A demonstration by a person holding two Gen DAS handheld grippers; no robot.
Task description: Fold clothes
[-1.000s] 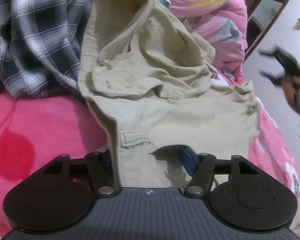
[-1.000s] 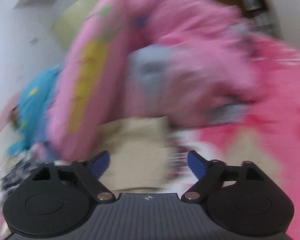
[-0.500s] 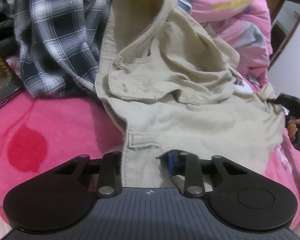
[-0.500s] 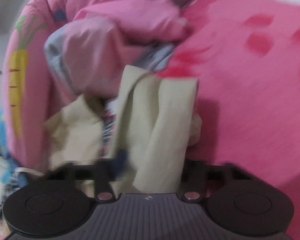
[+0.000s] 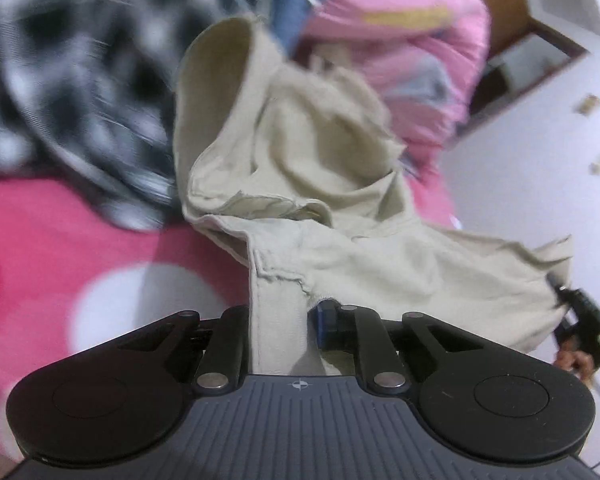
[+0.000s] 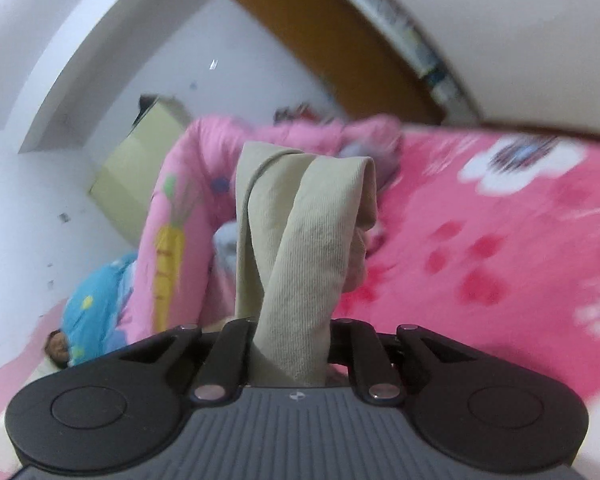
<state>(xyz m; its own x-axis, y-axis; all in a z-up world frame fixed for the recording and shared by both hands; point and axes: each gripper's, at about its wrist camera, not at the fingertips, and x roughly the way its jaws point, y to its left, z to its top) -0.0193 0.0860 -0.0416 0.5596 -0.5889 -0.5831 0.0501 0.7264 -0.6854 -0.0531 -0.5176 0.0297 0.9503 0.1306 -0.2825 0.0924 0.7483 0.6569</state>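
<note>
Beige trousers [image 5: 340, 208] on the pink bed [image 5: 80, 248], beside the plaid shirt [image 5: 72, 80]: a second ago both tongs gaped, now left tongs [image 5: 278, 336] clamp the waistband, right tongs [image 6: 290, 344] closing on a bunched end, lifted; spreading for the fold can begin

Beige trousers [image 5: 340, 208]; black-and-white checked shirt [image 5: 80, 92] far left; hot-pink blanket [image 6: 500, 240] with white flowers, red spots; pink quilt [image 6: 172, 220] with orange carrot; blue garment [image 5: 296, 8] far.
</note>
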